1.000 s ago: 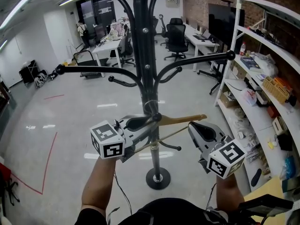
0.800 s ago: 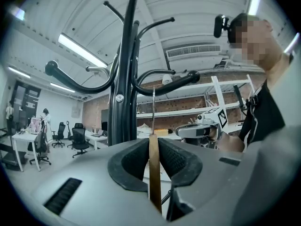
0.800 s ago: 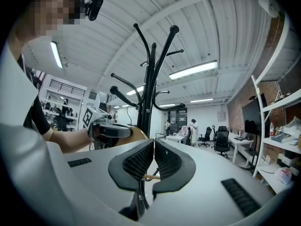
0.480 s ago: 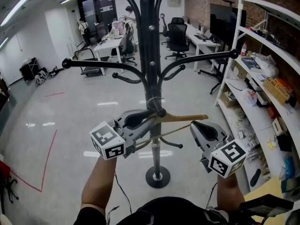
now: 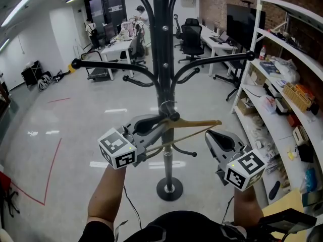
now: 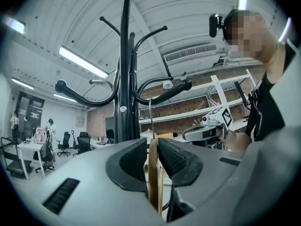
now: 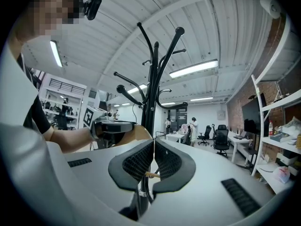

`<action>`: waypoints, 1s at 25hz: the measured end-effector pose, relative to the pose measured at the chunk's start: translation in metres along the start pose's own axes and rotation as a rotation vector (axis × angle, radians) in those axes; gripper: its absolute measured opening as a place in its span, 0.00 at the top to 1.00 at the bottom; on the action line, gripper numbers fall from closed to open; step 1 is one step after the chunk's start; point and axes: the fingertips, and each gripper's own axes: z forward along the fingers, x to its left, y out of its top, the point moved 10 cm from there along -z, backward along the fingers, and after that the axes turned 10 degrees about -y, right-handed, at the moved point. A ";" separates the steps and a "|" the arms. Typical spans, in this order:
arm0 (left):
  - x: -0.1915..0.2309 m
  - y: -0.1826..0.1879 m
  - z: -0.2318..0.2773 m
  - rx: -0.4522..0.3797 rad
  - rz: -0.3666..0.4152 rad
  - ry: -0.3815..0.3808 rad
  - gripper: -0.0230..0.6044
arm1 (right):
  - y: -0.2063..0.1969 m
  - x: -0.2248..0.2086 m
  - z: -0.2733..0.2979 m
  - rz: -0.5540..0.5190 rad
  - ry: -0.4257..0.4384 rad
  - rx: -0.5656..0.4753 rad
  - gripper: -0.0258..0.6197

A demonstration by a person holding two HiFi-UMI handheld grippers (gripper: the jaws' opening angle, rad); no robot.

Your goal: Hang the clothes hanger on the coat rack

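A black coat rack (image 5: 162, 59) stands straight ahead, its curved arms spreading left and right. My left gripper (image 5: 160, 129) is shut on a wooden clothes hanger (image 5: 198, 124), held right against the pole. In the left gripper view the hanger's wood (image 6: 153, 173) sits clamped between the pads, and its wire hook (image 6: 150, 119) rises beside the rack pole (image 6: 125, 79). My right gripper (image 5: 210, 134) hovers just below the hanger's right end. Its jaws are shut pad to pad (image 7: 153, 145), and a wood tip (image 7: 151, 174) shows in the slot beneath them.
The rack's round base (image 5: 169, 189) rests on the grey floor in front of me. White shelving (image 5: 282, 84) full of items lines the right side. Desks and office chairs (image 5: 191, 39) stand further back, with people near them.
My left gripper has risen slightly with the hanger, staying close to the rack pole. The right gripper has hardly moved.
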 end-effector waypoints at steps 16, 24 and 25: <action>-0.025 0.023 -0.024 -0.048 0.079 0.119 0.87 | 0.003 0.001 -0.020 0.002 0.040 -0.026 0.95; -0.096 0.032 -0.047 -0.104 0.067 0.290 0.96 | 0.000 0.006 -0.035 0.027 0.134 -0.048 0.95; -0.109 0.026 -0.046 -0.099 0.050 0.305 0.96 | -0.004 0.005 -0.037 0.036 0.144 -0.047 0.95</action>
